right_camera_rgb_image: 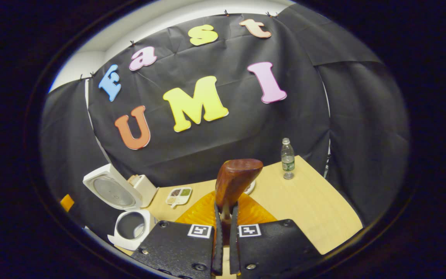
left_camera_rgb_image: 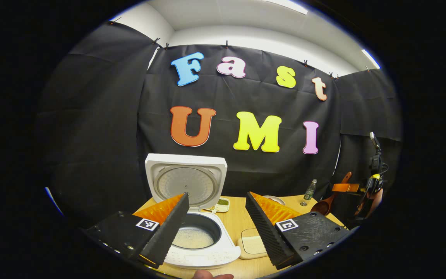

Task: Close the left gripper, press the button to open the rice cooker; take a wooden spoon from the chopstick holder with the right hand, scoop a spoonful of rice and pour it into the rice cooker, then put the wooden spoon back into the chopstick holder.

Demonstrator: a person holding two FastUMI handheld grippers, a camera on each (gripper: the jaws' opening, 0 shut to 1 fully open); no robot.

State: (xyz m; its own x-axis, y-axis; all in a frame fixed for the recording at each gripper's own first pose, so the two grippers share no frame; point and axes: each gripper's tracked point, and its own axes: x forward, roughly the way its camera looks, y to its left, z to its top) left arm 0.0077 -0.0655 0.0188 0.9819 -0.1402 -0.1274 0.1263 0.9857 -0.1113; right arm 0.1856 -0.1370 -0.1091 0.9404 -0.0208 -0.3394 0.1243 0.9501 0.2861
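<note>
The wooden table (right_camera_rgb_image: 316,205) ran across the booth, and on its left end the rice cooker (left_camera_rgb_image: 203,248) stood with its lid (left_camera_rgb_image: 186,180) swung upright and white rice lying in the bottom of the dark inner pot (left_camera_rgb_image: 196,232). In front of it the left gripper (left_camera_rgb_image: 217,226) hung with its fingers spread wide and nothing between them, the pot showing through the gap. Off to the right, the right gripper (right_camera_rgb_image: 225,232) had its fingers pressed together on the handle of the wooden spoon (right_camera_rgb_image: 235,180), whose bowl stood up above the table. Further back stood a small plastic bottle (right_camera_rgb_image: 287,159), and beside the cooker lay a little divided dish (right_camera_rgb_image: 179,195) of grains.
</note>
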